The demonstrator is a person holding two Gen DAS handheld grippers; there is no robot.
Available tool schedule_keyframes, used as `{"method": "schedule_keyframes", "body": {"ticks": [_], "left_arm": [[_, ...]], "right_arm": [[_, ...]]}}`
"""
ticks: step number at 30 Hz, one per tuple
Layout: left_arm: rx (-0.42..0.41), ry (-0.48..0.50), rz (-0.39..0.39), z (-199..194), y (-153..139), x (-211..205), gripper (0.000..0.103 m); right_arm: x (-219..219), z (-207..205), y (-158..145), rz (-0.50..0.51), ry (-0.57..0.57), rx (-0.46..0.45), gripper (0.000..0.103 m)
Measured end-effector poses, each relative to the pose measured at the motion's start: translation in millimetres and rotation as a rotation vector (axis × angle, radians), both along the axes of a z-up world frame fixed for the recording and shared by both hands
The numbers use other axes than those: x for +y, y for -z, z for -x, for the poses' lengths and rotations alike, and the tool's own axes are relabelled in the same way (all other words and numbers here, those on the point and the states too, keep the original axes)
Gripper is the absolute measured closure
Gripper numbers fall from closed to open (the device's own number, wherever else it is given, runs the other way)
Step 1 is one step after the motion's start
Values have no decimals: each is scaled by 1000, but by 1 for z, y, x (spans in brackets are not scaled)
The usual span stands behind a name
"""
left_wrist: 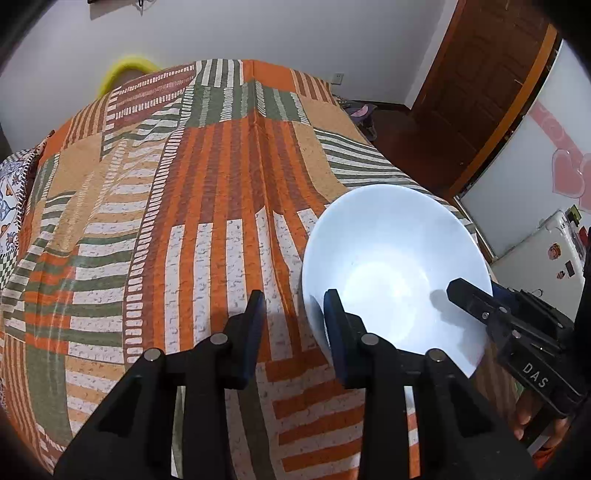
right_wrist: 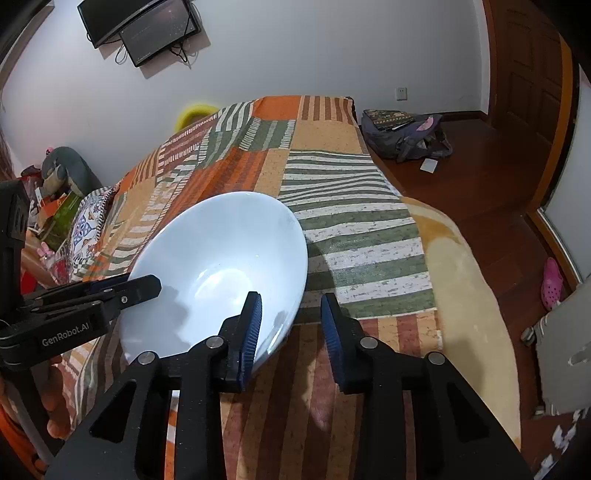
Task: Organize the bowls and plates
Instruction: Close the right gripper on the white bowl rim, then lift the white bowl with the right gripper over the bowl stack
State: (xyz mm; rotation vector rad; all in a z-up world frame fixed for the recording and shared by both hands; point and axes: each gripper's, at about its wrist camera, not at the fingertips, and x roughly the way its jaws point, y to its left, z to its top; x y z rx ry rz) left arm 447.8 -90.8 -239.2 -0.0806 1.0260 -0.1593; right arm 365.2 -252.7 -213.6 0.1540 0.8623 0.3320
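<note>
A large white bowl (left_wrist: 395, 273) sits tilted on the striped orange bedspread (left_wrist: 207, 206). My left gripper (left_wrist: 295, 310) is open, astride the bowl's left rim, with one finger inside and one outside. My right gripper (right_wrist: 291, 314) is open, astride the bowl's right rim (right_wrist: 221, 269), its left finger inside the bowl. Each gripper shows in the other's view, the right one (left_wrist: 476, 299) at the bowl's right edge and the left one (right_wrist: 140, 288) at its left edge. No plates are in view.
The bed's right edge drops to a wooden floor (right_wrist: 461, 177) with a dark bag (right_wrist: 406, 136) and a pink shoe (right_wrist: 552, 282). A yellow object (right_wrist: 195, 110) lies beyond the bed's far end. A wall screen (right_wrist: 147, 29) hangs above. A patterned pillow (right_wrist: 88, 225) lies left.
</note>
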Motion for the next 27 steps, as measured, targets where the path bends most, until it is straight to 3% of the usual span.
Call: {"method": "schedule_keyframes", "body": {"ticks": [3, 5, 7, 14, 27], "left_arm": [[0, 24, -9, -1, 1, -6, 85], [-4, 50, -27, 0, 0, -13, 92], [-23, 56, -63, 4, -2, -18, 92], [6, 37, -27, 6, -7, -12, 92], [-111, 34, -19, 57, -81, 5, 92]], "right_arm": [[3, -2, 1, -12, -15, -3, 83], [7, -2, 0, 8, -17, -11, 84], [10, -2, 0, 27, -13, -16, 84], [12, 1, -4, 29, -6, -1, 84], [24, 39, -50, 13, -26, -85, 84]]}}
